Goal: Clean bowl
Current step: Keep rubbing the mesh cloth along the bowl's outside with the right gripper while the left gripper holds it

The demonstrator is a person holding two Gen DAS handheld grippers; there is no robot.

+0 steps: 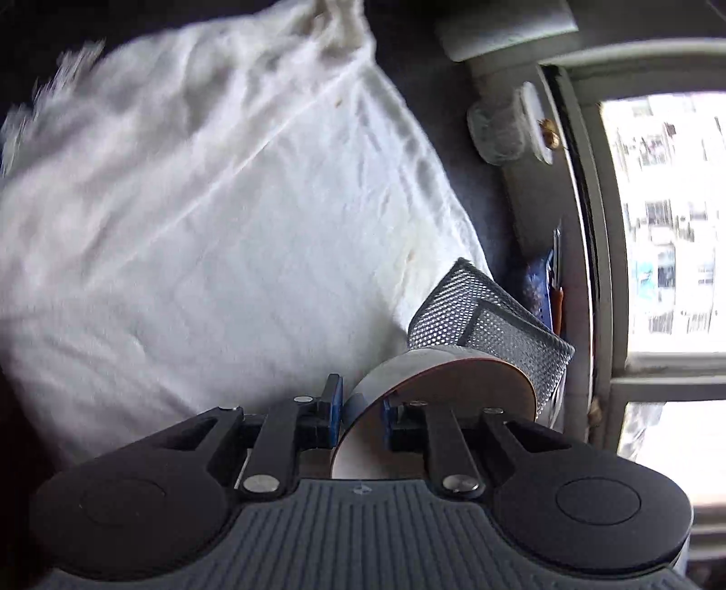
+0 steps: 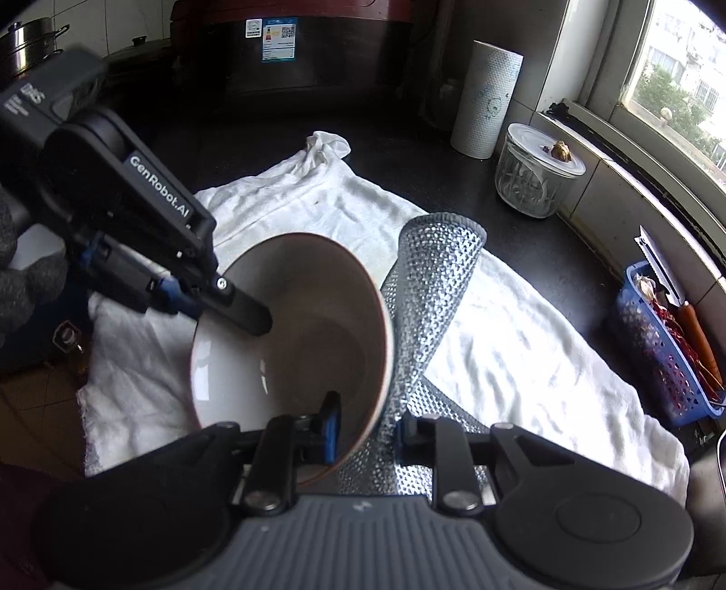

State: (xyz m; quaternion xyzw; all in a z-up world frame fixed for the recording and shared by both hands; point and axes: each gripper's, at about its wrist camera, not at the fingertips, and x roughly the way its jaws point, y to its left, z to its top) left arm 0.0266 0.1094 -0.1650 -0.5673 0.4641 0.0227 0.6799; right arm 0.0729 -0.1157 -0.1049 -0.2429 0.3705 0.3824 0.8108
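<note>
Two grips share the job: my left gripper (image 2: 254, 317) has its jaws clamped on the rim of the bowl (image 2: 290, 345), tilted above the white towel (image 2: 522, 345) on the dark surface (image 2: 408, 149). My right gripper (image 2: 367, 438) pinches bowl wall and silver mesh cloth (image 2: 431, 281) together (cloth outside); hard wiping could twist the bowl free.

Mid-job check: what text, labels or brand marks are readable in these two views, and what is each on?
"GenRobot.AI": white lettering on the left gripper body, right wrist view.
White lettering on the camera block behind it: blurred, unreadable.
Blue and white sticker with QR code on the dark appliance: print too small to read.
Paper towel roll: faint drawing, no legible words.
Left wrist view: no readable text.
</note>
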